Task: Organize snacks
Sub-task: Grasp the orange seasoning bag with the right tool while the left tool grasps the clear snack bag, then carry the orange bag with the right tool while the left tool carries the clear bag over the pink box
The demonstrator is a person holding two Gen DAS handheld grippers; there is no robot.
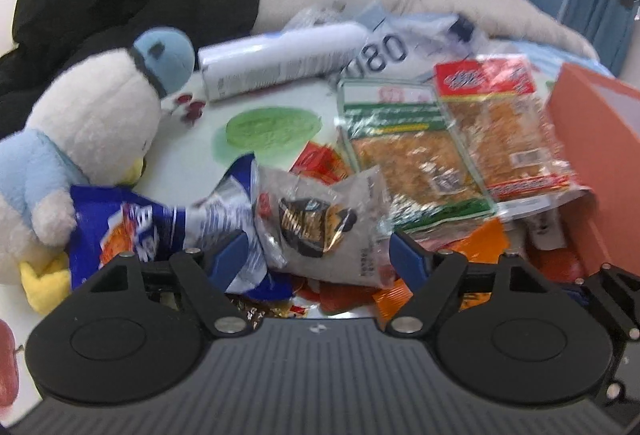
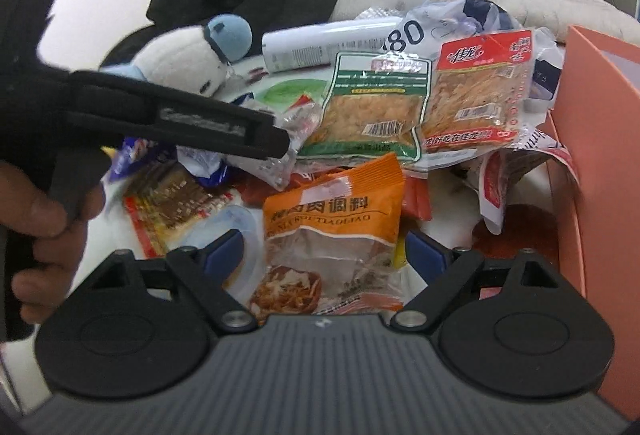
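Right gripper [image 2: 324, 255], fingers spread, straddles the orange seasoning packet [image 2: 332, 227], long axis dead ahead; left gripper [image 1: 318, 255] also spread.

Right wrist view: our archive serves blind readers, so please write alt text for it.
An open right tool straddles an orange seasoning packet atop a snack pile, apparently not yet gripping it. The left tool reaches in beside a plush penguin; an orange box stands right.
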